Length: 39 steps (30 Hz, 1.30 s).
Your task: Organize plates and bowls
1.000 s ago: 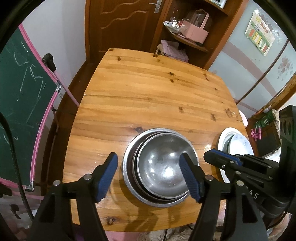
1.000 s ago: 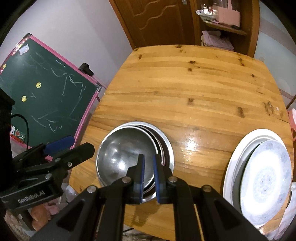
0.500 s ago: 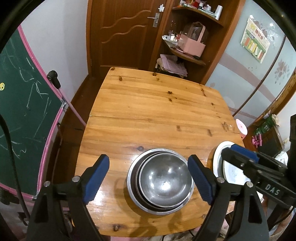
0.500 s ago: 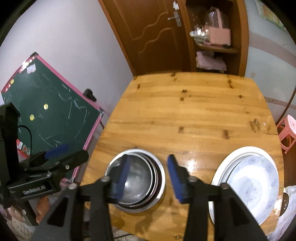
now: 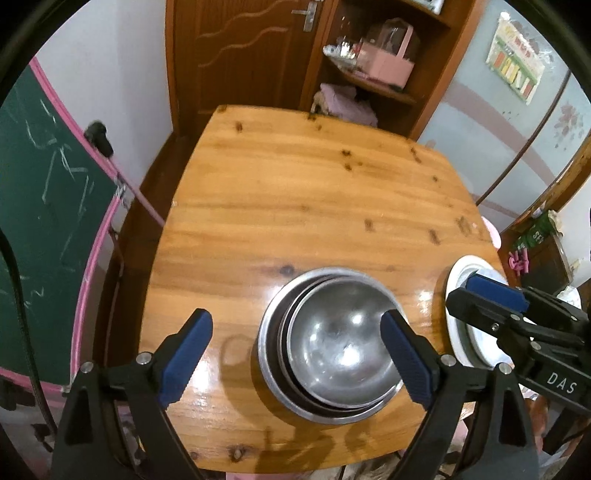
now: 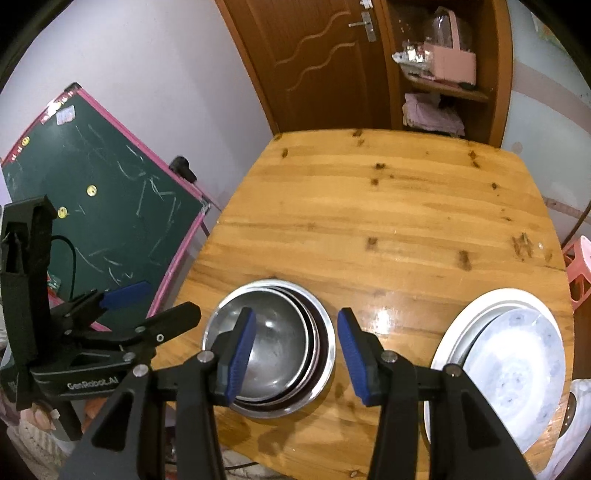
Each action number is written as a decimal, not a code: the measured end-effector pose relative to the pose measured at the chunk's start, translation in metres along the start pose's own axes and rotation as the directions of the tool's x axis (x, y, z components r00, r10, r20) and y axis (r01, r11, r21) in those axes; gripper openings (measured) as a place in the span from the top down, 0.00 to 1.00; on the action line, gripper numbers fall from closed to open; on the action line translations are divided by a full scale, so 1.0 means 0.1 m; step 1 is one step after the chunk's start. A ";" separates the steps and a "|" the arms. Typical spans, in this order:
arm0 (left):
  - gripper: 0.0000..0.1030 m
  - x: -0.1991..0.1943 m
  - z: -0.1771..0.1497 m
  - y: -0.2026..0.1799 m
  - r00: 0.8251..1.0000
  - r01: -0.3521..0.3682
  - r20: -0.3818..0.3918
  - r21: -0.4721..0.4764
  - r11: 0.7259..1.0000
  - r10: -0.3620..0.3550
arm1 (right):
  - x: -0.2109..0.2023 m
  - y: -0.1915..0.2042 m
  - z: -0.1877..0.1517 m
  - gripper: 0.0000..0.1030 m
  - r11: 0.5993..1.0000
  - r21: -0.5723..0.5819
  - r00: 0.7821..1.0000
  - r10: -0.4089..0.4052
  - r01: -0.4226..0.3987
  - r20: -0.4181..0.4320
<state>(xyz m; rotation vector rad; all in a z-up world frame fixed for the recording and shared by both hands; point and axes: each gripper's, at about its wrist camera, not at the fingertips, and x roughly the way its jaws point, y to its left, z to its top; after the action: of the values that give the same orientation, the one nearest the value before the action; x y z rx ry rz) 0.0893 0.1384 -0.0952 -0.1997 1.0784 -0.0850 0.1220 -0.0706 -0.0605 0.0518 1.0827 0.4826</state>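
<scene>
A: Where are the steel bowls (image 5: pixel 332 347) kept?

B: Nested near the wooden table (image 5: pixel 314 206) edge, plates (image 6: pixel 513 362) stacked beside them, likely to save space.

A: And the claws?

B: Nothing is gripped: left gripper (image 5: pixel 295 356) is opening wide; right gripper (image 6: pixel 295 356) is held part-open.

The desk (image 5: pixel 314 206) was a knotted, glossy wooden surface with rounded corners, catching bright reflections near its front edge. Behind it stood a brown panelled door (image 6: pixel 325 62) with a metal handle (image 6: pixel 364 24). Beside the door, an open wooden shelf unit (image 5: pixel 376 88) held a pink box (image 6: pixel 448 64) and folded cloth (image 6: pixel 432 114). A green chalkboard (image 6: pixel 107 210) in a pink frame leaned against the pale wall on the left. A pink stool (image 6: pixel 580 269) stood at the right. A colourful poster (image 5: pixel 515 75) hung on the light blue wall.
</scene>
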 end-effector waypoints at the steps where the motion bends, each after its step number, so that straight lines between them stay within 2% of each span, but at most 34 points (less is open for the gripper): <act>1: 0.11 0.04 -0.01 0.02 1.000 -0.001 -0.010 -0.003 1.000 0.001 | 0.05 -0.02 -0.01 0.55 1.000 0.005 1.000 -0.001 0.001 -0.016; 6: 0.11 0.26 -0.05 0.13 0.998 0.003 -0.058 -0.038 0.999 -0.005 | 0.25 -0.14 -0.09 0.55 0.999 0.033 0.997 0.002 0.001 -0.073; 16: 0.11 0.56 -0.14 0.27 0.985 0.064 -0.149 -0.117 0.991 -0.081 | 0.61 -0.22 -0.25 0.55 0.996 0.083 0.980 0.056 -0.041 -0.192; 28: 0.12 0.69 -0.23 0.29 0.968 0.120 -0.200 -0.144 0.982 -0.148 | 0.76 -0.25 -0.26 0.55 0.990 0.122 0.965 0.094 -0.066 -0.244; 32: 0.25 0.72 -0.23 0.29 0.961 0.138 -0.217 -0.153 0.978 -0.170 | 0.77 -0.26 -0.26 0.55 0.989 0.130 0.964 0.101 -0.071 -0.248; 34: 0.38 0.75 -0.23 0.29 0.956 0.148 -0.230 -0.153 0.977 -0.181 | 0.77 -0.27 -0.26 0.55 0.989 0.131 0.964 0.101 -0.070 -0.246; 39: 0.54 0.78 -0.26 0.32 0.948 0.159 -0.248 -0.173 0.972 -0.199 | 0.77 -0.27 -0.27 0.55 0.989 0.132 0.964 0.103 -0.072 -0.246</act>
<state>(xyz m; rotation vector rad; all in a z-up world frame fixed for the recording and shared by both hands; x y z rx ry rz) 0.1021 0.1535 -0.1807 -0.4330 1.3329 -0.1986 0.1377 -0.0688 -0.1450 0.1501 1.3644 0.5114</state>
